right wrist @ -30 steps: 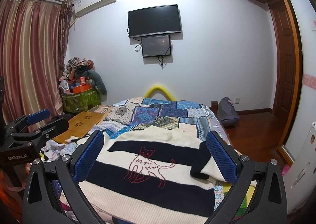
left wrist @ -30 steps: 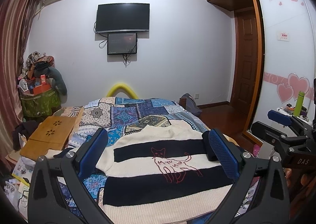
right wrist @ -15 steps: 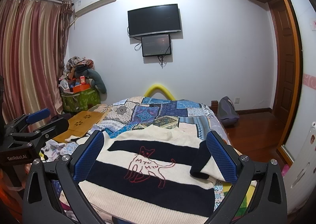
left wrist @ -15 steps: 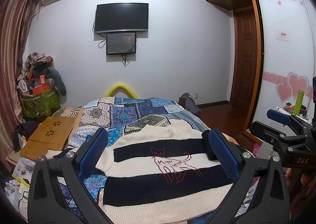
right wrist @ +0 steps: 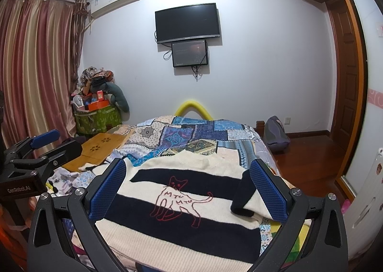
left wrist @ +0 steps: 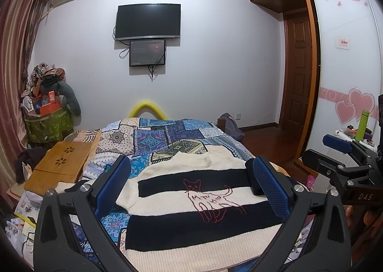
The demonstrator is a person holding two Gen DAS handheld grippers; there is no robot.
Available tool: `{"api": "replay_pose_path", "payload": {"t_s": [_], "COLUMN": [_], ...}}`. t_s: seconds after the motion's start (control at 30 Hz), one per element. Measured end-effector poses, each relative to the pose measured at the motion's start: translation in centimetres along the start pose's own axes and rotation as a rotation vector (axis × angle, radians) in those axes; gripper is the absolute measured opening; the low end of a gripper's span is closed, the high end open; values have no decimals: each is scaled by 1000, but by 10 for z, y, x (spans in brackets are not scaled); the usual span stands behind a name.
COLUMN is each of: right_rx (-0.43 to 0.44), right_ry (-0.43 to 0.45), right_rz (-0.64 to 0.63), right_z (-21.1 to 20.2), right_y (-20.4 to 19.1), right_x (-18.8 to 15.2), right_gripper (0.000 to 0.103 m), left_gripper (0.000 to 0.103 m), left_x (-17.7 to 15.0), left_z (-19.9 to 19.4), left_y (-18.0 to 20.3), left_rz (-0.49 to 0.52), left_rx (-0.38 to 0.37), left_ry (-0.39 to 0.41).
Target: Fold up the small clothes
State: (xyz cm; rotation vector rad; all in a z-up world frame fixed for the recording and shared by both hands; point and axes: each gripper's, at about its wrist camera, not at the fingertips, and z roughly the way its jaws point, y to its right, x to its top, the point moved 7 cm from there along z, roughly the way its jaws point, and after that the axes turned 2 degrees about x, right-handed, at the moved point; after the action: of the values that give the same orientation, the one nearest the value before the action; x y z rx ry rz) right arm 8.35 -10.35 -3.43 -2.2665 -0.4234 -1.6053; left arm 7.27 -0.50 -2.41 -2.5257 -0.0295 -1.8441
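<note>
A cream and black striped sweater (left wrist: 203,202) lies front side up on the patchwork quilt (left wrist: 167,137), filling the lower centre of both wrist views. Its neckline points toward the top of the frame, at the far wall, and its hem toward the bottom edge, so its long axis runs straight away from both tools. A red outlined cat (left wrist: 210,197) is stitched across the middle stripes.

The left gripper (left wrist: 191,188) has its 2 blue pads spread wide, holding nothing, and hovers above the hem end. The right gripper (right wrist: 189,190) is likewise spread apart and empty. Each tool shows in the other's view, at the right edge of the left view and the left edge of the right view.

The sweater's right sleeve (right wrist: 249,197) already lies doubled over the body, close beside the right gripper's right-hand pad in the lower right of the right view. The opposite sleeve is not clearly visible; only a rounded shoulder edge shows by the left gripper's left pad. The right gripper looks nearer to the folded sleeve and the left gripper to the unfolded side, so the next fold likely falls to the left gripper.

A wooden lap tray (left wrist: 62,164) rests at middle left of the left view.
</note>
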Motion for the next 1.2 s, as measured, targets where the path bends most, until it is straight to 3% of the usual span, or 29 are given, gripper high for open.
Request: {"api": "replay_pose_path", "payload": {"t_s": [0.47,0.6,0.73,1.07,1.2], "right_rx": [1,1,-3,-54,-90], "right_ry": [-23,-49,-96,-249,-312], "right_rz": [-8,-9,2,79,124], "right_z": [12,23,41,98,112], "right_y": [-2,-1,4,39,61], "right_x": [-6,-9,-17,-50,-64], "right_gripper": [103,103,103,102,102], "left_gripper": [103,103,103,102,94], "left_x": [-6,-14,-30,-101,-142], "left_z": [14,29,58,152,191], "left_y": [-13,-31,-64,-195,-248], "left_rz": [-17,-49,-109,-257,-347], "left_rx": [-3,41,64,234,286], "left_ry": [-26,-67,-147,-408,-525]}}
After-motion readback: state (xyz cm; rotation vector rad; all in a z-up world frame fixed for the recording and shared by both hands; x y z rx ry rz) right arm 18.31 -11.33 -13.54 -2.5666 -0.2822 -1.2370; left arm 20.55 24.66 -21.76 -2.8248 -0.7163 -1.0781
